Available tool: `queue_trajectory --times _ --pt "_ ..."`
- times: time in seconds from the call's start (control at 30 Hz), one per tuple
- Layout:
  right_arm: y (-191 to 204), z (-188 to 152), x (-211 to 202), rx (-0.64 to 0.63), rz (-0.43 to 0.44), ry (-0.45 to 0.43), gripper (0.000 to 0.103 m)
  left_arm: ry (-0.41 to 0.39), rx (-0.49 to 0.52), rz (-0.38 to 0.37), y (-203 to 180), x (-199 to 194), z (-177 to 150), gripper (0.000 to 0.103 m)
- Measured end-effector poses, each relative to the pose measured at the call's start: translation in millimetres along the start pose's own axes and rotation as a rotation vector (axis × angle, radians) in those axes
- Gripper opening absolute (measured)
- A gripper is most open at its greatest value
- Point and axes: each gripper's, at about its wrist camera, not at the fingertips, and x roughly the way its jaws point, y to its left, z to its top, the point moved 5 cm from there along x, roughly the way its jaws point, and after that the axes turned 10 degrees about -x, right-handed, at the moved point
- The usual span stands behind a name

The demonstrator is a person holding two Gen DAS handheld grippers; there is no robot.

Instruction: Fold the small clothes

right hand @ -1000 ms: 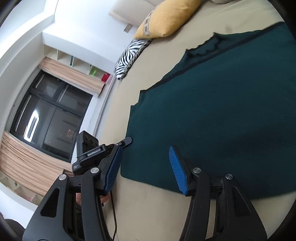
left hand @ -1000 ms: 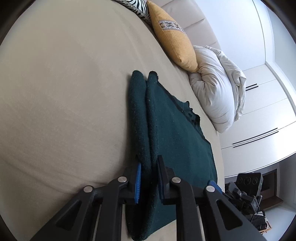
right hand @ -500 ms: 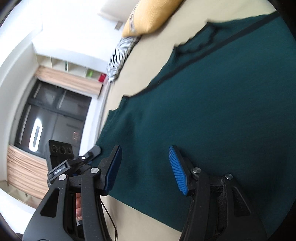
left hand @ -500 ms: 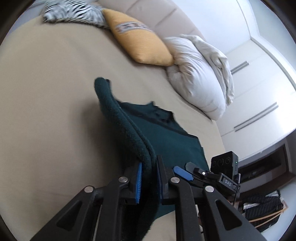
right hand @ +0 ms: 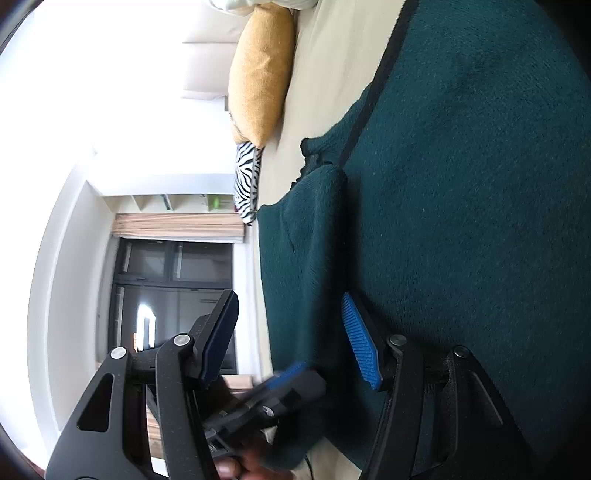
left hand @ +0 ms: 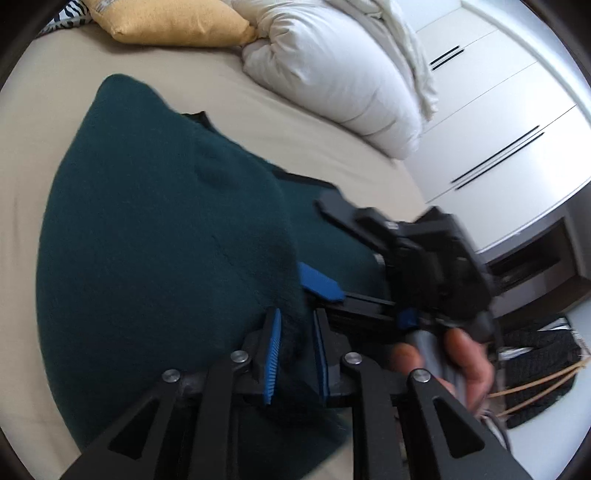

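A dark green fleece garment (left hand: 155,236) lies on the beige bed (left hand: 29,140), one side folded over its body. At the bottom of the left wrist view my left gripper (left hand: 295,354) has its jaws opening, with the fold's edge still between the blue pads but no longer squeezed. My right gripper (left hand: 325,243) comes in from the right over the garment, a hand (left hand: 454,354) on its handle. In the right wrist view the right gripper (right hand: 288,343) is open and still widening above the green cloth (right hand: 461,184), gripping nothing. The left gripper's blurred tip (right hand: 291,380) shows just below.
A yellow cushion (left hand: 166,22) and a bunched white duvet (left hand: 332,66) lie at the bed's head, with a zebra pillow (right hand: 245,184) beyond. White wardrobe doors (left hand: 498,110) stand to the right. Dark items lie on the floor (left hand: 535,362). A dark window (right hand: 173,295) faces the bed's side.
My left gripper carried the garment's edge across to the right, laying it over the body, and its jaws have widened. The right gripper moved in close beside the left.
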Motion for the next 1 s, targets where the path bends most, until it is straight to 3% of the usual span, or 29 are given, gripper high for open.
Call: queue_trajectory --times 0.03,0.1,0.2,0.37,0.4,0.43,0.5,0.57,0.8,1.0 --pt "1.8 -1.0 3.4 -0.006 -0.006 0.005 0.056 -0.011 0.017 -0.014 -4.4 -9.7 -1.2 0.044" --pt "4.3 -0.3 6.5 -0.021 -0.031 0.018 0.057 -0.04 0.038 -0.031 -9.8 -28.0 -2.9 0.054" --pt "9.9 -5.1 12.9 -0.047 -0.091 0.05 0.057 -0.093 0.047 -0.093 -8.0 -67.1 -6.9 0.054" --pt "22.8 -11.0 29.9 -0.113 -0.259 0.097 0.056 -0.158 -0.015 -0.059 29.7 -94.9 -3.6 0.054" --pt "27.3 -12.2 37.0 -0.148 -0.308 0.11 0.049 -0.156 -0.045 -0.052 38.4 -94.7 -1.9 0.054" --pt "29.7 -13.4 44.1 -0.172 -0.35 0.124 0.032 -0.155 -0.057 -0.049 41.6 -94.2 -0.2 0.054" --pt "32.1 -17.2 55.3 -0.21 -0.416 0.154 0.015 -0.164 -0.053 -0.04 46.3 -95.7 -1.8 0.054" --pt "37.7 -18.0 57.0 -0.245 -0.45 0.15 0.012 -0.168 -0.041 -0.036 44.4 -95.9 -1.5 0.054" --pt "61.9 2.0 -0.3 -0.335 -0.472 0.075 0.011 -0.16 0.04 -0.009 20.8 -85.7 4.4 0.054" --pt "57.0 17.7 -72.0 -0.349 -0.515 -0.001 0.011 -0.136 0.137 0.008 -19.6 -48.4 13.7 0.055"
